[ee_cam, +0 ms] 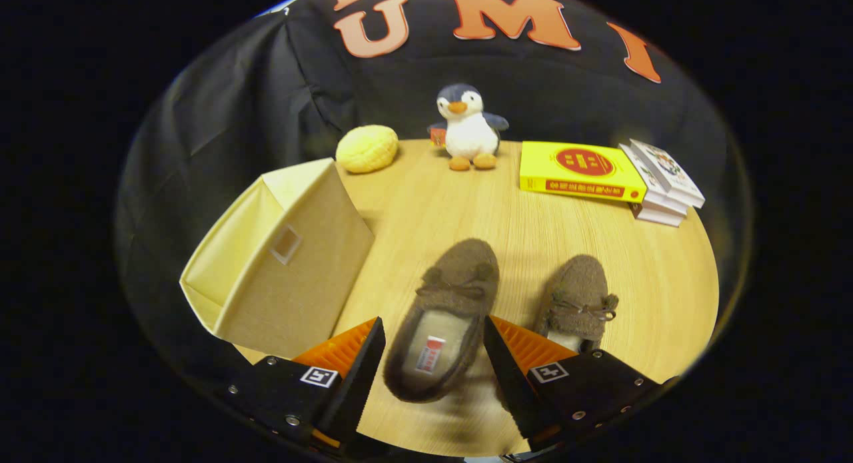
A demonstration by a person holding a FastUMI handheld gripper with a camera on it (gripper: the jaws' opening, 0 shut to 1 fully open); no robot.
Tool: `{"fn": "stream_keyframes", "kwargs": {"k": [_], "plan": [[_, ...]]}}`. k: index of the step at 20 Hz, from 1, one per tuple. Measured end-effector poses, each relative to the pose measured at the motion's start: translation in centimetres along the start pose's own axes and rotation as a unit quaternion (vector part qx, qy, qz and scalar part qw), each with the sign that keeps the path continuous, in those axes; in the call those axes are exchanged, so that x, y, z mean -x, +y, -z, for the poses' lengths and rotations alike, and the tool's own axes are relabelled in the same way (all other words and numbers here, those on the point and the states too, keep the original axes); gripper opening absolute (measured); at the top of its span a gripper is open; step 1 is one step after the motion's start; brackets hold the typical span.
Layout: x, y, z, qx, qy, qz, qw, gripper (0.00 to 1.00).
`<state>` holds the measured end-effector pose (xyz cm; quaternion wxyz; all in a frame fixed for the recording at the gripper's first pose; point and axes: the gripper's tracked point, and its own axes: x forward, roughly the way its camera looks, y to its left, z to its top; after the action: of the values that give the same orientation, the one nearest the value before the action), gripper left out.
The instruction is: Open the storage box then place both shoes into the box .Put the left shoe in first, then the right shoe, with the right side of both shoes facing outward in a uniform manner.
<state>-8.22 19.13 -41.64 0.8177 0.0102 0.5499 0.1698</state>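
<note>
Brown moccasin slipper (448, 316) lying on the wooden table (426, 203), its heel end between the spread fingers of the gripper (434, 363) — neither finger seen pressing on it. Second brown slipper (577, 296) just beside on the right, heel tucked behind the right finger; beige fabric storage box (280, 263) off to the left. Farther back — yellow round plush (366, 148), toy penguin (468, 126), yellow book (581, 172) touching a stack of white books (661, 183).
</note>
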Motion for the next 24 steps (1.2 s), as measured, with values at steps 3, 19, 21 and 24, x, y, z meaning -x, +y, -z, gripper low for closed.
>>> {"fn": "stream_keyframes", "kwargs": {"k": [3, 19, 21, 24], "plan": [[-2.3, -1.9, 0.3, 0.011, 0.004, 0.018, 1.000, 0.81], [-8.7, -5.2, -0.7, -0.023, -0.001, 0.069, 0.997, 0.04], [-7.9, -5.0, -1.0, -0.036, 0.000, 0.068, 0.997, 0.03], [-5.5, -3.9, -3.1, -0.050, -0.026, 0.067, 0.996, 0.03]]}}
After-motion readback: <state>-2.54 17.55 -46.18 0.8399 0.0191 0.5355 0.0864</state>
